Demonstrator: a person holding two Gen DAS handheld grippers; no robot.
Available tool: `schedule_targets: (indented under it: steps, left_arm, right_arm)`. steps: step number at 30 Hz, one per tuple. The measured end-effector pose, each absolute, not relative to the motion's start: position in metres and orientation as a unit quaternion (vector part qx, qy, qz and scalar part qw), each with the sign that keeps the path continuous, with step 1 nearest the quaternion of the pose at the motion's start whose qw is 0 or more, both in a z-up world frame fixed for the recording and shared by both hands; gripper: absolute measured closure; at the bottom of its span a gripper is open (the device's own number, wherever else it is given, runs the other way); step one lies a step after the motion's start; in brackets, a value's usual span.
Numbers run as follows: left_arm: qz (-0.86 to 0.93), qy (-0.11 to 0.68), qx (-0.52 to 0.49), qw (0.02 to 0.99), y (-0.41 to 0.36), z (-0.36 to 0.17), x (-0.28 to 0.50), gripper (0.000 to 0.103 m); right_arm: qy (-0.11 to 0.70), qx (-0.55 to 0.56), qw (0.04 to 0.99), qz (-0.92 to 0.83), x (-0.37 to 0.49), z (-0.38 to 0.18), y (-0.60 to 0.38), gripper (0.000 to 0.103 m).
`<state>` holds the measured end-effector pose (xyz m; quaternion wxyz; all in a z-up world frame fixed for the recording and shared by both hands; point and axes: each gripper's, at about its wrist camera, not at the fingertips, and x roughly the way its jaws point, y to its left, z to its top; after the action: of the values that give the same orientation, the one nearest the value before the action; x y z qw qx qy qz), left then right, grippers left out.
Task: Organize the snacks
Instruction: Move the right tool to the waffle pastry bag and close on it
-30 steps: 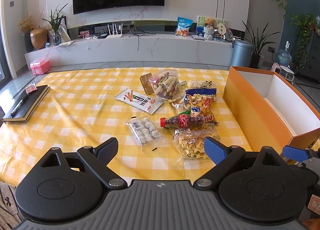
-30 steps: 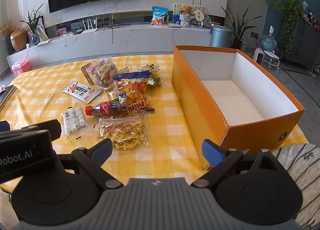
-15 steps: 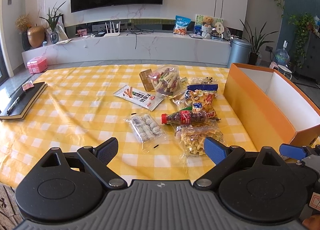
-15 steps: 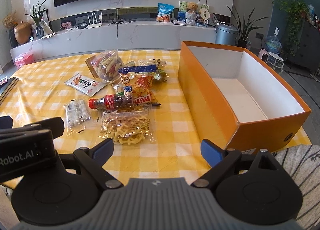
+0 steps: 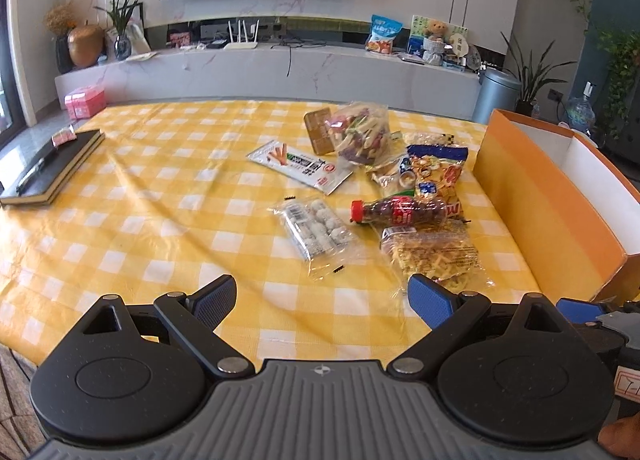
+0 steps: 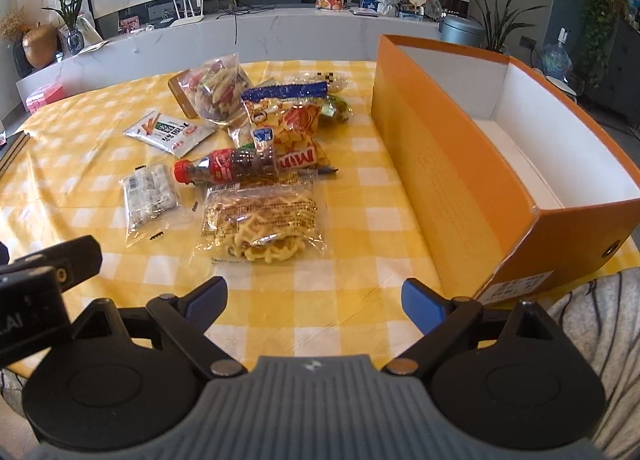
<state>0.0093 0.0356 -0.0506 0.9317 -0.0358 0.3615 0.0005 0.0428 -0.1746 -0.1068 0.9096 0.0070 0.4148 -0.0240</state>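
Several snacks lie on a yellow checked tablecloth (image 5: 160, 196): a waffle-cracker bag (image 6: 260, 220), a small cola bottle (image 6: 226, 168) on its side, a clear pack of round sweets (image 5: 316, 228), a white stick-snack packet (image 5: 300, 166), a mixed-crisp bag (image 5: 360, 136) and a blue-topped chip bag (image 6: 284, 116). An open, empty orange box (image 6: 452, 164) stands to their right. My left gripper (image 5: 322, 298) is open and empty above the near table edge. My right gripper (image 6: 314, 300) is open and empty, just short of the waffle bag.
A black notebook with a pen (image 5: 48, 168) lies at the table's far left. A marble TV console (image 5: 280, 68) with plants, a router and a vase runs behind the table. A grey bin (image 5: 496, 94) stands at its right end.
Both grippers have moved forward and a little lower toward the snacks, so the snacks look larger. Jaws stay open. Nothing on the table has moved.
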Motion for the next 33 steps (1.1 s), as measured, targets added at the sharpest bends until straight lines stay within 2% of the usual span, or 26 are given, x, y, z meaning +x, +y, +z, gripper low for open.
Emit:
schedule_targets:
  steps: [11, 21, 27, 33]
  left_arm:
    - [0.020, 0.371, -0.010, 0.929, 0.043, -0.067, 0.016, 0.000]
    - [0.014, 0.355, -0.019, 0.934, 0.055, -0.069, 0.017, 0.000]
    - [0.018, 0.372, -0.030, 0.928, 0.059, -0.075, 0.024, 0.000]
    - [0.012, 0.374, -0.024, 0.927, 0.056, -0.077, 0.023, 0.000]
  right_arm:
    - [0.396, 0.040, 0.917, -0.011, 0.061, -0.125, -0.180, 0.006]
    - [0.458, 0.071, 0.886, 0.016, 0.119, -0.141, -0.162, 0.003]
    - [0.456, -0.001, 0.890, -0.002, 0.146, -0.149, -0.136, 0.003]
    - [0.451, 0.013, 0.893, -0.006, 0.158, -0.156, -0.138, 0.003]
